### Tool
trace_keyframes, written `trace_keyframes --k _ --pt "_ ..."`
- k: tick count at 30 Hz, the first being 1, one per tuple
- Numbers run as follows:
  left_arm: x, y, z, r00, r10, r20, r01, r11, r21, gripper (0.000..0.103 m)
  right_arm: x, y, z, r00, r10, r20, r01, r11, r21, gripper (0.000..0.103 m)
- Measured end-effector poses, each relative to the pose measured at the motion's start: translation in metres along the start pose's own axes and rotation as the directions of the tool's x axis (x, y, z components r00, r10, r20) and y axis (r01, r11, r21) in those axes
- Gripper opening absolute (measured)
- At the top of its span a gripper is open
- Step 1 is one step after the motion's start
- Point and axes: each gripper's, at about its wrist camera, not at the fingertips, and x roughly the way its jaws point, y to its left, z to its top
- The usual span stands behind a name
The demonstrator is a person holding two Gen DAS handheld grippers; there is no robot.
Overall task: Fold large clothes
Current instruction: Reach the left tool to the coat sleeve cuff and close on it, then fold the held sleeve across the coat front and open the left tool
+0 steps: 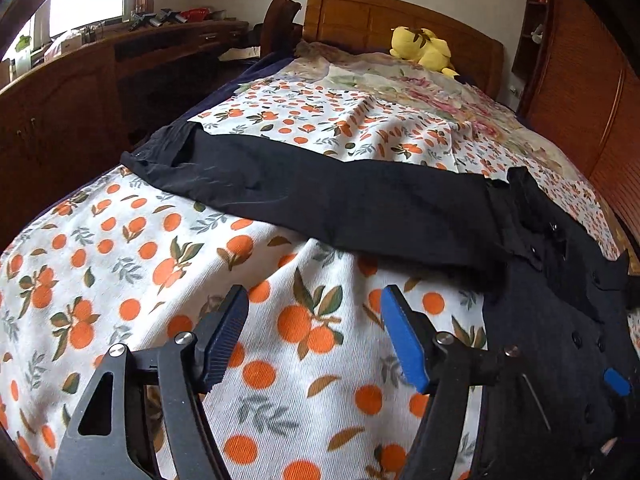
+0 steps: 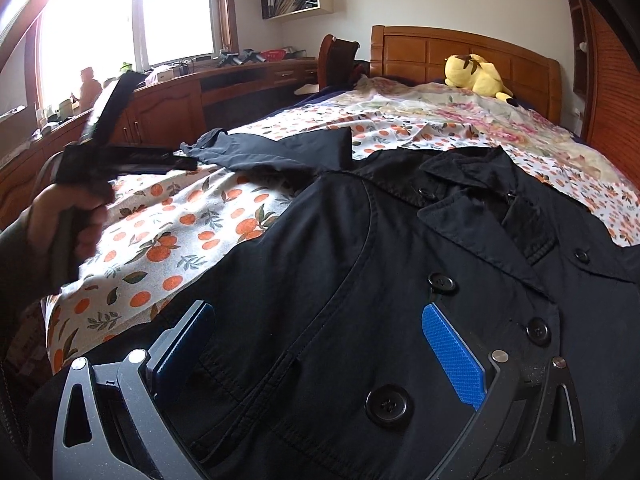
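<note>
A black double-breasted coat (image 2: 320,240) lies front up on the bed, with its collar (image 2: 460,176) toward the headboard. One sleeve (image 1: 320,200) stretches out flat to the left across the orange-print sheet (image 1: 160,260). My left gripper (image 1: 314,300) hovers over bare sheet just short of that sleeve, jaws apart and nothing between them. The coat's body (image 1: 560,320) is at its right. My right gripper (image 2: 318,312) is open above the coat's buttoned front, near a large button (image 2: 387,406). A hand (image 2: 68,224) holding the left gripper appears blurred at the left of the right wrist view.
A yellow plush toy (image 1: 424,50) rests by the wooden headboard (image 1: 360,12). A floral cover (image 2: 460,120) lies over the far half of the bed. A wooden desk and cabinets (image 1: 80,92) run along the left under the window. A wooden wardrobe (image 1: 580,80) stands at the right.
</note>
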Motion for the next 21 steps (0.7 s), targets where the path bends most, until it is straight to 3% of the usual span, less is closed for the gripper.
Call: trace_keyframes --k 4,10,13,15,18,19,21 --pt "0.033 0.003 0.015 0.999 -0.011 -0.038 0.008 0.996 -0.088 0.061 0.001 -0.002 0.0 1.0 0.008 0.003 -0.008 1.0 0.007 0.103" --pt "0.065 -0.001 0.034 0.997 -0.048 -0.057 0.038 0.986 -0.164 0.061 0.003 -0.005 -0.002 1.0 0.011 -0.008 -0.01 1.0 0.03 0.103" --pt "0.084 0.002 0.036 0.99 -0.103 -0.095 0.076 0.965 -0.251 0.057 0.001 -0.006 -0.003 1.0 0.017 0.006 -0.018 0.999 0.031 0.103" --pt "0.087 0.0 0.036 0.992 -0.086 -0.092 0.059 0.961 -0.269 0.053 0.0 -0.006 -0.003 1.0 0.015 0.011 -0.016 0.999 0.029 0.103" --pt "0.089 -0.005 0.038 0.993 -0.055 -0.102 0.027 0.966 -0.257 0.026 0.001 -0.006 -0.004 1.0 0.014 0.011 -0.015 0.999 0.031 0.103" --pt "0.089 -0.01 0.041 0.992 -0.026 -0.121 -0.002 0.975 -0.223 0.01 0.0 -0.005 -0.005 1.0 0.014 0.012 -0.015 0.999 0.033 0.103" --pt "0.079 -0.025 0.047 0.992 0.037 -0.118 -0.05 0.993 -0.106 0.006 -0.001 -0.006 -0.005 1.0 0.017 0.016 -0.018 0.999 0.035 0.103"
